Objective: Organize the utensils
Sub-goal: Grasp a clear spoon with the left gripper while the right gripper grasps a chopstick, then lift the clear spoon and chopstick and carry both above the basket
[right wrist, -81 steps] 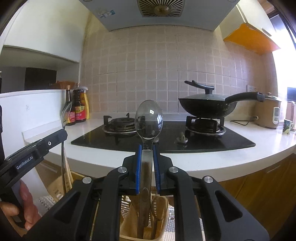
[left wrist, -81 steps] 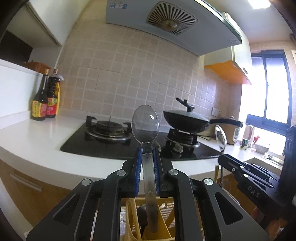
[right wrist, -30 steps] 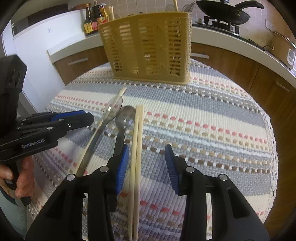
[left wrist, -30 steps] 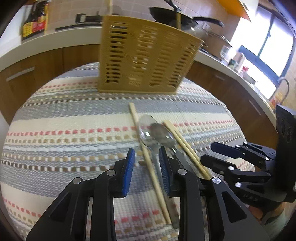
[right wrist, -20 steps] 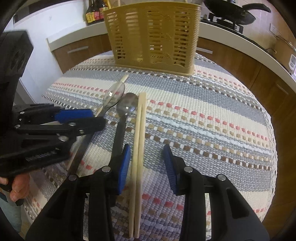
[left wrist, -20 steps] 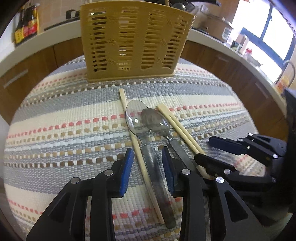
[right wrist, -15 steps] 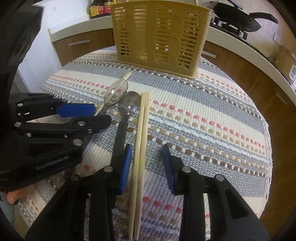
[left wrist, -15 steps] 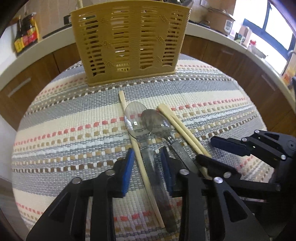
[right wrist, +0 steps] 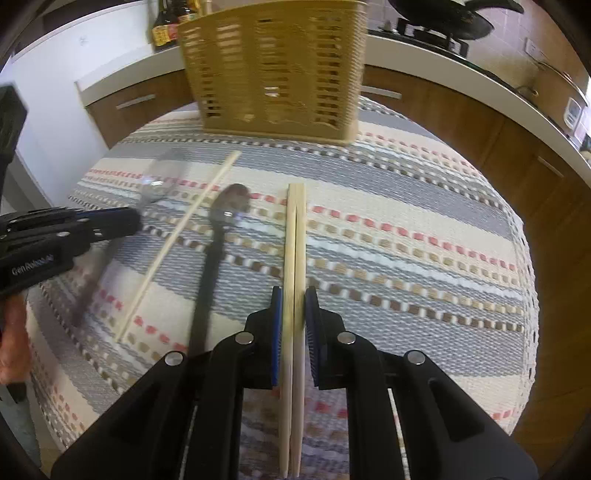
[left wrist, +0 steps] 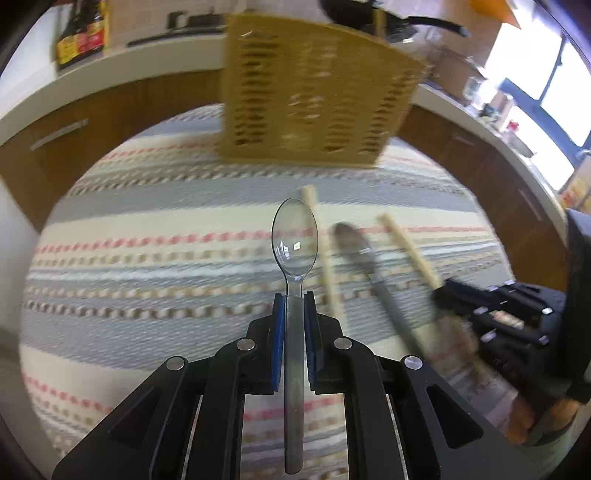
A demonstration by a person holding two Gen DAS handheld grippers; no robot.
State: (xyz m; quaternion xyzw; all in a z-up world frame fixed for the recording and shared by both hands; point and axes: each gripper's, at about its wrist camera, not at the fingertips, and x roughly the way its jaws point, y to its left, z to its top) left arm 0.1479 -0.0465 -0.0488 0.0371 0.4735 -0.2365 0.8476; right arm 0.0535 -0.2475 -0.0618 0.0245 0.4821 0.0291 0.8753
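Note:
My left gripper has its jaws closing, and its blue pads press on the handle of a clear plastic spoon held just over the striped mat. The jaws of my right gripper are closing too, and their pads pinch a pair of wooden chopsticks lying on the mat. A dark metal spoon and a single chopstick lie loose between the two grippers. The yellow slotted utensil basket stands upright at the mat's far edge.
The striped woven mat covers a round table. Behind it run a white counter with wooden cabinets, sauce bottles at the left and a black wok on the hob. A hand holds the left gripper's grip.
Both pairs of jaws have narrowed. The left one now grips the clear spoon, which has shifted left away from the dark spoon. The right one now pinches the chopstick pair.

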